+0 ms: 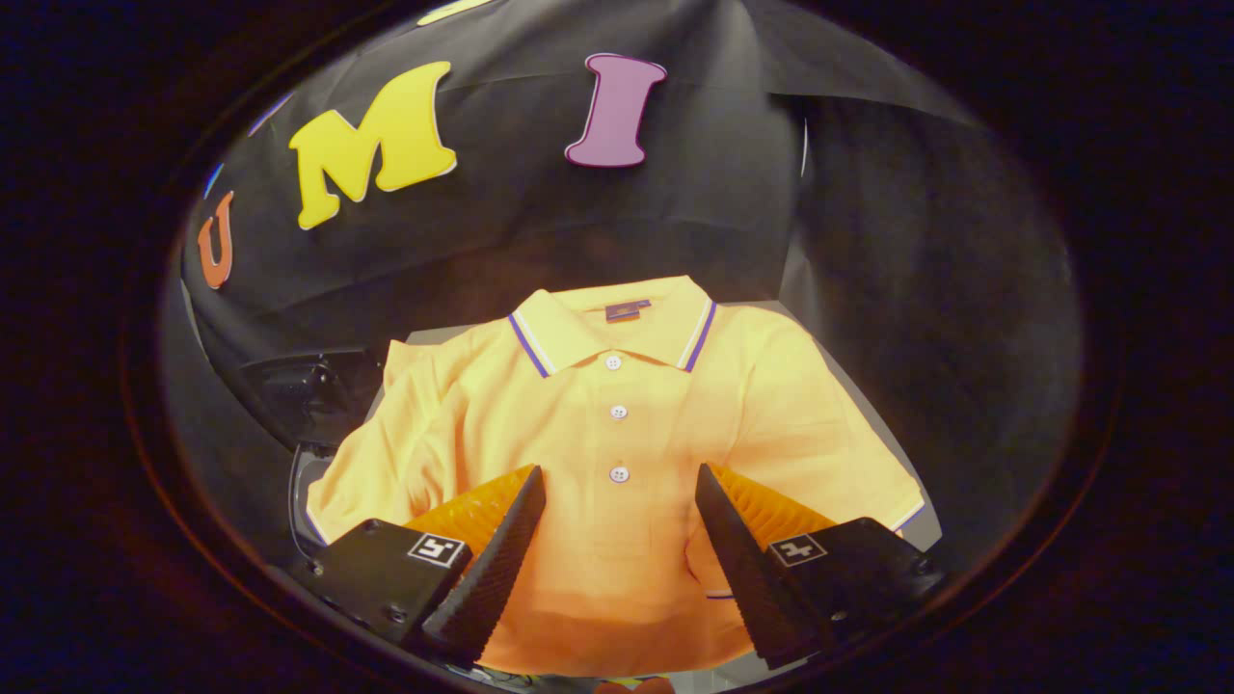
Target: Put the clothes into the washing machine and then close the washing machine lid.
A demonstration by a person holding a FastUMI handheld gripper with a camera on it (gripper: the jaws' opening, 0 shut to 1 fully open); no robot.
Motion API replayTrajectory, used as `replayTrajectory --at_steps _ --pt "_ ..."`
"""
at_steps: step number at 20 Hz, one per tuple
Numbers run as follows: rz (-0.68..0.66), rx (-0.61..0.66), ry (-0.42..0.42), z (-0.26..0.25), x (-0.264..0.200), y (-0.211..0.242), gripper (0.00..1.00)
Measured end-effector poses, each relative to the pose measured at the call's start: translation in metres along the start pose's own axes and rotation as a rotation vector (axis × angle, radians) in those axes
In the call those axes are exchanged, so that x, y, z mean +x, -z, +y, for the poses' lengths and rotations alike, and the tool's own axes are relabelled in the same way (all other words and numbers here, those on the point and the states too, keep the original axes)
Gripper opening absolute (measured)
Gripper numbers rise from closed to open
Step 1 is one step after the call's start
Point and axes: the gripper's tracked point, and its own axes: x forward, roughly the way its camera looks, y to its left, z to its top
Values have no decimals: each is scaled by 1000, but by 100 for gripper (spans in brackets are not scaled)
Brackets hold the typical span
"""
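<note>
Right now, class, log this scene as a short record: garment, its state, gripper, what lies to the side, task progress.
garment: yellow polo shirt, striped collar, three white buttons
state: spread flat, front up, collar away from the gripper
gripper: gripper open, fingers apart above the shirt's lower front, not pressing on it
side: dark object beside the shirt's sleeve, too dim to identify
progress: shirt not yet picked up
</note>
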Motion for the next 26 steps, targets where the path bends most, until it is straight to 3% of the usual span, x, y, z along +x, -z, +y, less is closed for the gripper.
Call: replayTrajectory --at_steps 4,6,10,11,16,26 --pt "50 -1 -12 2 -4 4 99" --pt "72 -16 -24 3 -5 3 94" --pt "65 5 -12 5 -8 2 10" --pt "71 -8 -5 6 -9 3 6" --pt "28 -14 27 6 -26 -15 5" --pt "-119 -8 -29 26 -95 -83 5"
